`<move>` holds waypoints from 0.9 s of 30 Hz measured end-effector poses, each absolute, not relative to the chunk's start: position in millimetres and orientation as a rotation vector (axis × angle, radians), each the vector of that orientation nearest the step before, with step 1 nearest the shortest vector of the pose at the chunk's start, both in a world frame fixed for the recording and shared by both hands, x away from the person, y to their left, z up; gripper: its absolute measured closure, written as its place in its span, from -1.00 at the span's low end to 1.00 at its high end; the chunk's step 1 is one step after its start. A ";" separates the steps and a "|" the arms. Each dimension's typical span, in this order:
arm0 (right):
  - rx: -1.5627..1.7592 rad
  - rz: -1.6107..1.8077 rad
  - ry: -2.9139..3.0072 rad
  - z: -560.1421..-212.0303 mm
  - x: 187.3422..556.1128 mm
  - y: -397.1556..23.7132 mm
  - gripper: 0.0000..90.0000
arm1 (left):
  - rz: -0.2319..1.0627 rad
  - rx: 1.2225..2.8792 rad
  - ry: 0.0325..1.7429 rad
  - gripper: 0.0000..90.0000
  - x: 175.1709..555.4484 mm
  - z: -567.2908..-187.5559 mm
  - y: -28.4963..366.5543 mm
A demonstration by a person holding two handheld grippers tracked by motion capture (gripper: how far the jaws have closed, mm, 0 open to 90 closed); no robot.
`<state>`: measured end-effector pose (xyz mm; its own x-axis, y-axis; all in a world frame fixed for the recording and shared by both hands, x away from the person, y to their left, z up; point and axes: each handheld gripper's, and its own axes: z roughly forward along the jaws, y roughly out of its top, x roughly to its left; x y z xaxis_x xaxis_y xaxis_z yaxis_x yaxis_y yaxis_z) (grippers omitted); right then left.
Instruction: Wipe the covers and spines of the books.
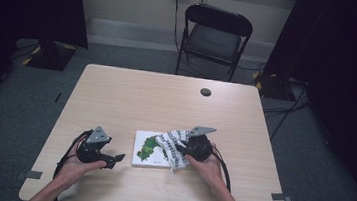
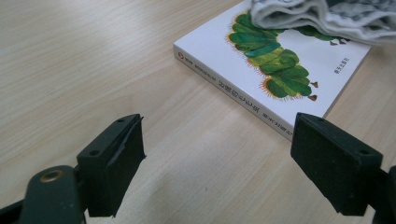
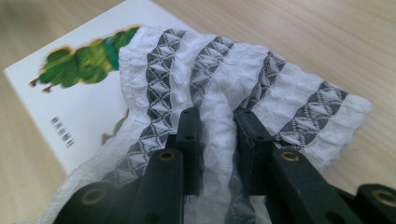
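The book [image 1: 150,150] lies on the table [image 1: 131,95] near its 6 o'clock edge; its spine writing is too small to read. The right gripper [image 3: 218,126] pinches a striped cloth [image 3: 243,84] over the book's 3 o'clock side. The left gripper [image 2: 217,154], at the book's 9 o'clock, has wide, empty jaws.

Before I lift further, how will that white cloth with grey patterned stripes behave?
The white cloth with grey patterned stripes is bunched between the right hand-held gripper jaws, so it is probably floppy and will drape. It looks light. Its free edge lies over the white caterpillar picture book and may drag across it.

The cloth [image 1: 174,148] hides part of the book [image 1: 147,150] cover
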<state>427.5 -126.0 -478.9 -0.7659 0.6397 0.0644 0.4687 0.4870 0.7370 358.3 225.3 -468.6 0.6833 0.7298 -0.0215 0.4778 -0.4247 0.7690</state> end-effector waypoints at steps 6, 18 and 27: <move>0.987 1.128 2.475 -479.2 445.8 -122.7 0.64 | 0.412 2.081 0.940 -0.62 357.5 -468.3 225.5; 1.023 1.129 2.428 -480.9 462.2 -119.6 0.59 | 0.403 2.076 0.952 -0.61 358.2 -467.6 228.3; 0.984 1.114 2.469 -478.3 444.7 -125.2 0.58 | 0.415 2.079 0.947 -0.62 358.7 -467.1 229.0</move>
<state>444.7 -125.2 -478.3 -0.7372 0.6746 0.0390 0.4757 0.4770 0.7390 358.7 229.0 -467.1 0.6661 0.7453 -0.0290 0.4838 -0.4023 0.7772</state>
